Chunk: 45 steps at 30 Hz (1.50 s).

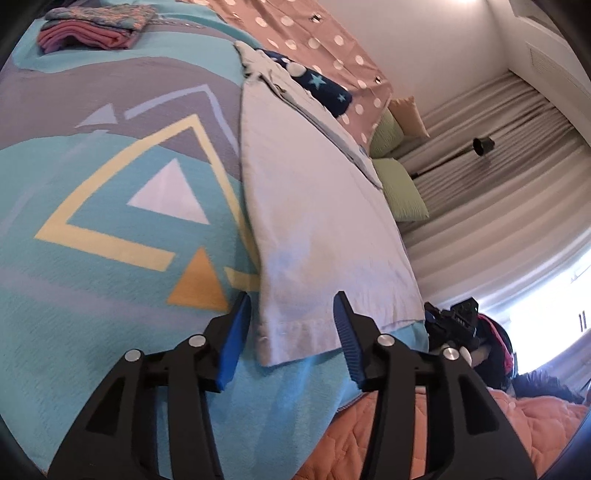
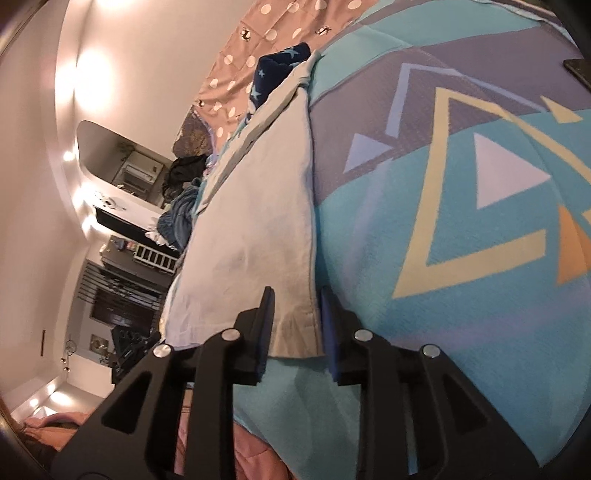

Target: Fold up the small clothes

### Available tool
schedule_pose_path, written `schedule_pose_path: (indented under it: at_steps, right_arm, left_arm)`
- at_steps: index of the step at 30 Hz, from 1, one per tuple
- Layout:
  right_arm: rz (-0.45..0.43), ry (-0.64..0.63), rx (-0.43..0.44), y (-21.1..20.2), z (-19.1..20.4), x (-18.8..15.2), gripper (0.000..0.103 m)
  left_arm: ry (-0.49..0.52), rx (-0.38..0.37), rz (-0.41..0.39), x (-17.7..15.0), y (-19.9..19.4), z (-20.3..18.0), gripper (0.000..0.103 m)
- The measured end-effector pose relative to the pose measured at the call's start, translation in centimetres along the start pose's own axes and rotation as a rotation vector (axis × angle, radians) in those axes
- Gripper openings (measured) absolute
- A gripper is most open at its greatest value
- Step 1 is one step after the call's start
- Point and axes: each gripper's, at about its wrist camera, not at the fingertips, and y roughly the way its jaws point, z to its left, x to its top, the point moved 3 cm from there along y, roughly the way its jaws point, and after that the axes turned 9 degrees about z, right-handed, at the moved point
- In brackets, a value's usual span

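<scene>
**Both grippers open at the near hem of a pale garment**

A pale grey-white garment (image 1: 317, 221) lies flat and long on a turquoise blanket (image 1: 92, 277) printed with yellow, white and orange triangles. Its near hem reaches almost to the blanket's front edge, and its far end runs up to a dark blue star-patterned cloth (image 1: 325, 88) and a pink polka-dot cover (image 1: 332, 40).

In the left wrist view, the left gripper (image 1: 291, 321) stands with its blue-padded jaws apart, one on each side of the hem's corner. The pads do not press on the cloth; a gap of blanket shows between the left pad and the fabric edge. It holds nothing.

In the right wrist view, the right gripper (image 2: 295, 317) sits at the garment's other near corner (image 2: 295, 332). Its jaws stand narrower, straddling the hem; the cloth lies between them, but it looks loose, with slivers of space at the pads.

A stack of folded clothes (image 1: 96, 29) rests at the far left of the blanket. An orange quilted cover (image 1: 424, 435) shows beneath the blanket's front edge. Green pillows (image 1: 399, 188) lie beside pale curtains (image 1: 498, 177).
</scene>
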Motion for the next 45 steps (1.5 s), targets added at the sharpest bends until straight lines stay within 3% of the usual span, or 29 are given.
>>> schedule_pose_path:
  at_steps: [4, 6, 7, 8, 9, 11, 14, 17, 21, 25, 29, 33, 37, 40, 45]
  right_arm:
    - [0.045, -0.03, 0.034, 1.1, 0.5, 0.7, 0.031]
    - [0.06, -0.044, 0.032, 1.5, 1.0, 0.9, 0.025]
    - [0.067, -0.042, 0.032, 1.6, 1.2, 0.9, 0.005]
    - [0.07, -0.032, 0.049, 1.5, 1.4, 0.8, 0.005]
    - [0.041, -0.026, 0.083, 0.8, 1.8, 0.7, 0.005]
    - [-0.046, -0.035, 0.18, -1.4, 2.7, 1.0, 0.004]
    - [-0.169, -0.068, 0.314, -4.9, 4.3, 1.7, 0.004]
    - [-0.224, -0.126, 0.352, -6.3, 6.6, 2.5, 0.004]
    - [-0.279, -0.217, 0.388, -8.5, 10.0, 2.0, 0.004]
    - [-0.347, -0.283, 0.306, -12.1, 12.3, 0.7, 0.004]
    - [-0.362, -0.249, 0.189, -12.9, 12.2, 0.7, 0.004]
    - [-0.357, -0.19, 0.131, -10.6, 11.1, 2.5, 0.004]
    - [-0.326, -0.145, 0.032, -7.5, 10.2, 4.7, 0.005]
    - [-0.331, -0.144, 0.018, -6.1, 10.4, 5.9, 0.005]
    - [-0.365, -0.169, 0.0, -5.3, 11.2, 9.2, 0.005]
  left_arm:
    - [0.049, -0.019, 0.035, 0.3, 0.9, -0.8, 0.048]
    - [0.073, -0.021, 0.047, 0.5, 1.5, -1.4, 0.047]
    - [0.071, -0.023, 0.048, 0.6, 1.8, -1.5, 0.037]
    - [0.062, -0.025, 0.043, 0.8, 1.9, -1.6, 0.015]
    - [0.038, -0.037, 0.031, 0.9, 1.9, -1.6, 0.003]
    - [0.018, -0.059, -0.015, 0.9, 1.2, -1.9, 0.003]
    - [0.023, -0.149, -0.124, 1.5, -1.5, -3.5, 0.003]
    - [0.091, -0.227, -0.22, 2.7, -4.3, -6.2, 0.003]
    - [0.161, -0.232, -0.276, 3.0, -6.1, -9.4, 0.003]
    - [0.207, -0.217, -0.302, 1.7, -8.3, -11.9, 0.003]
    - [0.242, -0.169, -0.319, 1.1, -10.1, -13.2, 0.003]
    - [0.222, -0.138, -0.309, 2.8, -8.8, -12.7, 0.004]
    - [0.189, -0.029, -0.272, 5.4, -5.7, -11.1, 0.004]
    - [0.16, -0.024, -0.25, 6.9, -4.1, -10.1, 0.004]
    - [0.163, -0.03, -0.283, 9.4, -3.9, -10.3, 0.004]
